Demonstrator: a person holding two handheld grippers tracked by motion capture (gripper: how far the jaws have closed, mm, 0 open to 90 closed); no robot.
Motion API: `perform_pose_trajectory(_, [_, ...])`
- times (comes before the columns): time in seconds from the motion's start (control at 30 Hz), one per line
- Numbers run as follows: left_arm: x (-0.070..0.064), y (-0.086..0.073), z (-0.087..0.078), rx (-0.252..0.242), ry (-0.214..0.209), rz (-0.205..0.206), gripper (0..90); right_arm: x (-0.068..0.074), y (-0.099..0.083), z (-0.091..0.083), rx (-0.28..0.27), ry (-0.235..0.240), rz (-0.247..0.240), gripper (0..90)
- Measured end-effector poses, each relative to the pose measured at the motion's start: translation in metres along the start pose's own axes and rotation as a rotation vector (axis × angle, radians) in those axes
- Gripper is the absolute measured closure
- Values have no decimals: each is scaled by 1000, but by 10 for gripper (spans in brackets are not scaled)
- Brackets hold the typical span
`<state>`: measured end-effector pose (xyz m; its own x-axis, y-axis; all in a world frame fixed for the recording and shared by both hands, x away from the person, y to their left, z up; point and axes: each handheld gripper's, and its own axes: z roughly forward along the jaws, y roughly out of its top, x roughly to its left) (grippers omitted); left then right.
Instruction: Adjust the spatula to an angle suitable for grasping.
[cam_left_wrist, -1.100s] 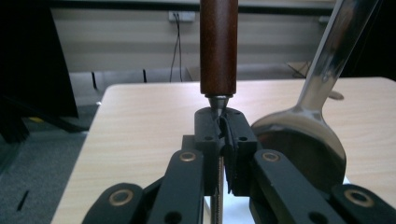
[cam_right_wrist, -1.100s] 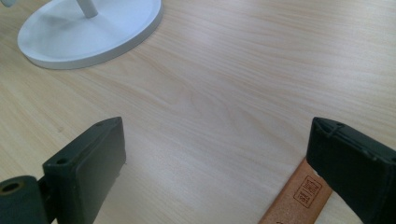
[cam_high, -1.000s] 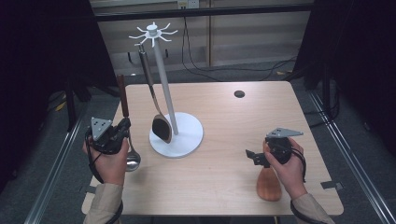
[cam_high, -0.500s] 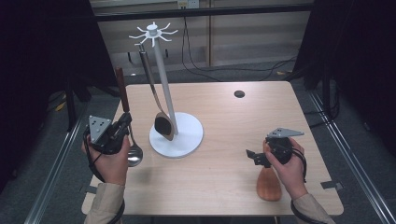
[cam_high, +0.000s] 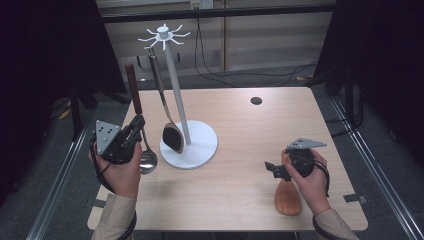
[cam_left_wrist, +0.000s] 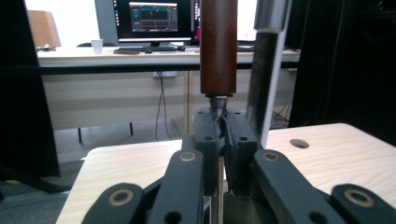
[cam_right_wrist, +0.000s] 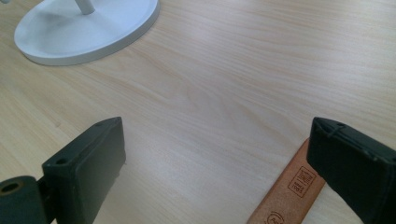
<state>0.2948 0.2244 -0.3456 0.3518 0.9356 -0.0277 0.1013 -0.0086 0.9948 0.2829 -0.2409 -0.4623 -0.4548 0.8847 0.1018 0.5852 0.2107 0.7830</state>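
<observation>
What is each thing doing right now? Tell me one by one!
Left gripper: shut on the ladle, held upright.
Ladle: bowl down by the table edge, handle up.
Right gripper: open, holding nothing.
Spatula: lying flat on the table.
Spoon: hanging from the rack.
Rack: standing upright.

The table (cam_high: 240, 150) is seen from above and behind the person, looking forward and down. The left gripper view is held low, level, facing the far desk (cam_left_wrist: 140, 53). The right gripper view is tilted down, close to the wood. The white stand (cam_high: 189, 145) (cam_right_wrist: 88, 32) is shared.
</observation>
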Motion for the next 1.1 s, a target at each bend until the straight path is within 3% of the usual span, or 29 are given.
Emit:
perform_pose_trajectory(0.17, [-4,3,0,-26,-32,5,855,-1,-1,-2,-3,2,8,41])
perform_pose_trajectory(0.83, [-20,12,9,-68,-75,14,855,-8,-12,-14,0,-28,33,41])
perform_pose_trajectory(0.9, [-22,12,10,-65,-80,0,855,-8,-13,-16,3,-30,38,41])
perform_pose_trajectory(1.1, [-26,15,13,-70,-86,16,855,-10,-16,-20,-1,-37,42,41])
